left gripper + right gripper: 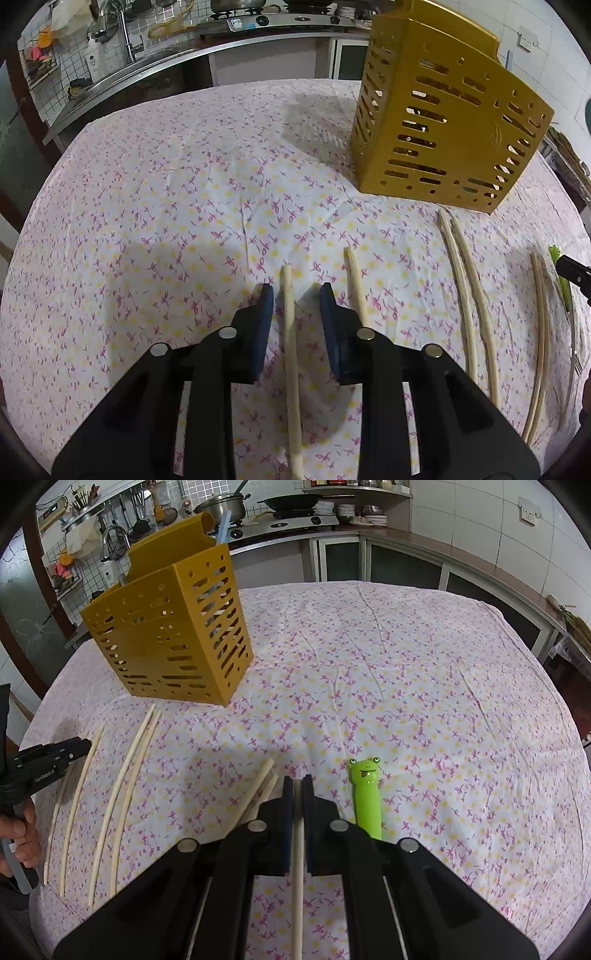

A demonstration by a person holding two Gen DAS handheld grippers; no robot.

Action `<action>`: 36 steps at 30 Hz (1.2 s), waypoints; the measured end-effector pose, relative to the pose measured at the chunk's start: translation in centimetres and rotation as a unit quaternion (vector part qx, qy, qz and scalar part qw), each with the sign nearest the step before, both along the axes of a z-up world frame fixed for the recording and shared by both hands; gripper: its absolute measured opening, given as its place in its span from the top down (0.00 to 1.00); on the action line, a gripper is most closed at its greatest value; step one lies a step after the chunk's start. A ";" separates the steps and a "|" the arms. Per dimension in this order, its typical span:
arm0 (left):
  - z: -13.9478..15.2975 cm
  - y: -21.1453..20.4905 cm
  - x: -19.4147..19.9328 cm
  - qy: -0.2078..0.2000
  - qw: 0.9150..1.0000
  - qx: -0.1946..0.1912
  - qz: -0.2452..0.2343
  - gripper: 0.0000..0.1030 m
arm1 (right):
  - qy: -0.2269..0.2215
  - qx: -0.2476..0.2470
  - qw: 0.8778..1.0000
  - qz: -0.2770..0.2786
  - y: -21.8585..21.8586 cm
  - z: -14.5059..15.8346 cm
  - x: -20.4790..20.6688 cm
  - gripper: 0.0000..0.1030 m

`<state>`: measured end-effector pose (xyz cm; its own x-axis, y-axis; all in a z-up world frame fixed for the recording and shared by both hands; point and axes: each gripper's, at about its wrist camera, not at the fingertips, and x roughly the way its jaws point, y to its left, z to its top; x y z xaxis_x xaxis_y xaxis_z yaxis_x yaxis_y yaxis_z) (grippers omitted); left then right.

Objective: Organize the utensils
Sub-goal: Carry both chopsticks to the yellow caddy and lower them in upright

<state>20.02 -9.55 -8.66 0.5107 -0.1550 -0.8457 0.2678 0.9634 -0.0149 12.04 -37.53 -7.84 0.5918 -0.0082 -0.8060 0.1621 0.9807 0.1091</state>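
Note:
A yellow slotted utensil holder [443,122] stands on the floral tablecloth; it also shows in the right wrist view [173,635]. Several pale wooden chopsticks lie on the cloth. My left gripper [295,291] is open, its blue pads on either side of one chopstick [290,350] without touching it. Another chopstick [356,284] lies just right of it. My right gripper [296,784] is shut on a chopstick [298,867] that runs back between the pads. A green frog-handled utensil [365,794] lies just right of the right gripper.
A pair of chopsticks [465,295] and another pair [539,332] lie to the right. In the right wrist view several chopsticks [122,794] lie at left, near the left gripper [51,760]. A kitchen counter, sink and stove [295,513] stand behind the table.

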 end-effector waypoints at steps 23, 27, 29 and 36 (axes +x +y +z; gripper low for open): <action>5.0 0.0 -1.1 -0.053 0.998 -0.020 -0.001 0.97 | -0.054 0.021 0.998 0.004 -0.2 4.2 -1.2 0.95; 6.4 0.3 -1.9 -0.067 0.997 -0.029 -0.004 0.97 | -0.068 0.022 0.997 0.007 -0.2 5.2 -1.7 0.95; 7.0 0.7 -2.0 -0.073 0.997 -0.034 -0.001 0.97 | -0.076 0.023 0.997 0.008 -0.2 5.8 -1.9 0.95; 10.6 1.1 -3.7 -0.110 0.993 -0.051 -0.004 0.97 | -0.106 0.021 0.994 0.011 -0.1 8.3 -2.8 0.95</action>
<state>16.27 -8.47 1.91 0.6802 -0.2392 -0.6929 0.2835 0.9575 -0.0522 9.26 -37.65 0.45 0.7481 0.0386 -0.6625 0.1090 0.9776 0.1801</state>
